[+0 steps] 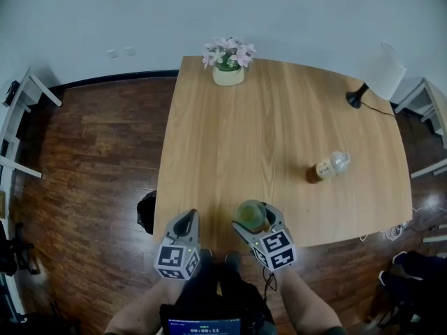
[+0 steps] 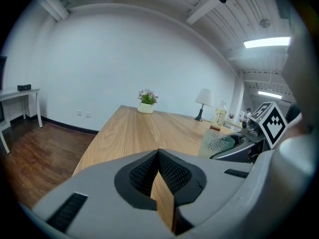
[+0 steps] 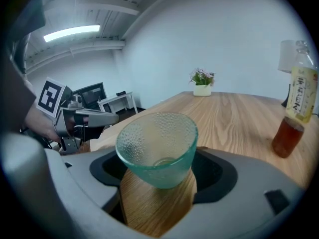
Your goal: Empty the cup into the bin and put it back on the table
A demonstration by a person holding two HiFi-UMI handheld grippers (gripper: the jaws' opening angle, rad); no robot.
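Note:
A pale green dimpled glass cup [image 1: 251,215] stands upright near the front edge of the wooden table [image 1: 279,117]. Nothing shows inside it [image 3: 157,148]. My right gripper [image 1: 255,216] is open around the cup, one jaw on either side of its tapered lower half, and I see no pad pressing on the glass. The same gripper [image 3: 159,185] shows bare wood under the cup. My left gripper [image 1: 187,219] hovers just left of it, shut and empty, its pads [image 2: 169,171] meeting at the tip. The left gripper view has the cup [image 2: 215,142] at its right.
A black bin [image 1: 147,211] sits on the floor by the table's left edge. On the table are a tea bottle [image 1: 330,166] at the right, a lamp [image 1: 380,75] at the far right and a potted plant [image 1: 228,61] at the far edge.

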